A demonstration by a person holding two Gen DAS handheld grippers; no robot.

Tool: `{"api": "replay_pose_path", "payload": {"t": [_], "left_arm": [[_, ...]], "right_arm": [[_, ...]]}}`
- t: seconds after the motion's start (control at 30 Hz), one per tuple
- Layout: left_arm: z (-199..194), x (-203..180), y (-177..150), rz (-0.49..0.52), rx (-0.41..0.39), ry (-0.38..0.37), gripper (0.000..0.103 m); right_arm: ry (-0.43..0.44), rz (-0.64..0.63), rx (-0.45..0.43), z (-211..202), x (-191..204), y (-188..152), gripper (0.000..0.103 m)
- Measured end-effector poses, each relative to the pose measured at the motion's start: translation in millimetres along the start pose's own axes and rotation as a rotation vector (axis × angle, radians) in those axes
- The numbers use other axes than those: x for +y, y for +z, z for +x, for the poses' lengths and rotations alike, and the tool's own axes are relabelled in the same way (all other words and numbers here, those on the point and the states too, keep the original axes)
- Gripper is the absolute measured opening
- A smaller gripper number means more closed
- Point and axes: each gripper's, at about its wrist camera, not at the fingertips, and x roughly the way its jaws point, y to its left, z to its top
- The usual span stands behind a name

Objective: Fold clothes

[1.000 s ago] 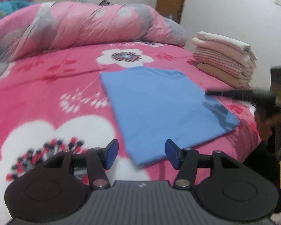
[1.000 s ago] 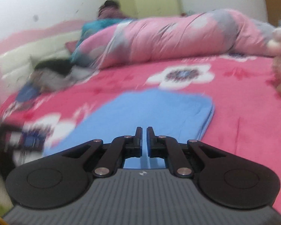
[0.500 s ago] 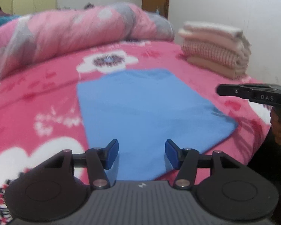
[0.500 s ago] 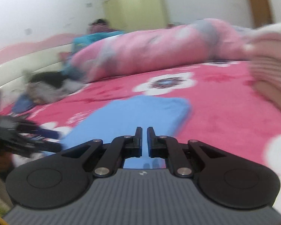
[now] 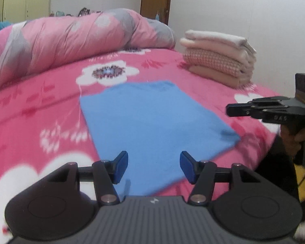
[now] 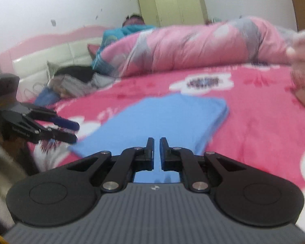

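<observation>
Blue cloth [image 5: 152, 122] near edge hidden, blurred

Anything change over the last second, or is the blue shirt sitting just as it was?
The right gripper, shut and empty, has pulled back off the blue shirt's right edge and now hangs clear beside it. The left gripper has swung a little rightward, open and holding nothing. Nothing was gripped or released. The shirt stays folded flat on the pink bedspread, and the folded stack is unchanged.

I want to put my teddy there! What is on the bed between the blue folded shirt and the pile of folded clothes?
Nothing: between the blue folded shirt and the pile of folded clothes only bare pink flowered bedsheet shows, in the left wrist view.
</observation>
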Motion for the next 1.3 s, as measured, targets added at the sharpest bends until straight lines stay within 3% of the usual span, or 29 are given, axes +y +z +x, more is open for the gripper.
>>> {"api": "replay_pose_path", "payload": {"t": [0.07,0.13,0.2,0.23,0.33,0.5,0.63,0.7,0.8,0.93,1.03,1.13,1.3], "left_arm": [[20.7,0.0,7.2,-0.01,0.006,0.009,0.058],[44.1,3.7,6.2,-0.054,0.061,0.023,0.058],[58.9,9.3,-2.9,-0.096,0.108,0.046,0.057],[55.7,10.3,-5.4,-0.096,0.101,0.045,0.057],[41.2,13.5,-7.9,-0.079,0.089,0.05,0.057],[40.0,23.6,19.3,-0.041,0.035,0.063,0.059],[77.1,25.5,39.3,-0.083,0.06,0.071,0.059],[99.1,27.9,35.4,-0.115,0.125,0.078,0.059],[93.2,32.8,28.3,-0.1,0.108,0.101,0.059],[72.5,52.7,31.6,-0.1,0.084,0.161,0.059],[80.8,69.1,54.7,-0.143,0.053,0.156,0.059],[109.7,72.9,75.3,-0.165,0.066,0.13,0.059],[158.7,83.0,77.6,-0.183,0.145,0.14,0.059]], "right_arm": [[0.0,0.004,-0.007,15.4,1.6,3.0,0.006],[0.001,0.008,-0.007,30.7,2.6,4.8,0.006],[-0.018,0.028,0.059,41.8,-4.3,-7.6,0.004],[-0.03,0.042,0.087,43.2,-8.9,-13.8,0.003],[-0.012,0.104,0.063,16.5,-23.9,-21.1,0.003],[-0.037,0.077,0.026,-2.5,-36.1,2.4,0.006],[-0.001,0.069,-0.027,31.6,-34.6,27.0,0.006],[0.009,0.04,0.013,54.7,-31.2,26.8,0.006],[-0.014,0.01,0.105,78.6,-36.2,15.8,0.004],[-0.02,0.12,0.068,47.3,-62.9,16.1,0.005],[-0.049,0.168,0.033,40.9,-78.9,34.7,0.008],[0.01,0.178,-0.005,65.4,-81.5,61.6,0.008],[0.047,0.051,0.135,131.1,-77.8,71.8,0.008]]}}
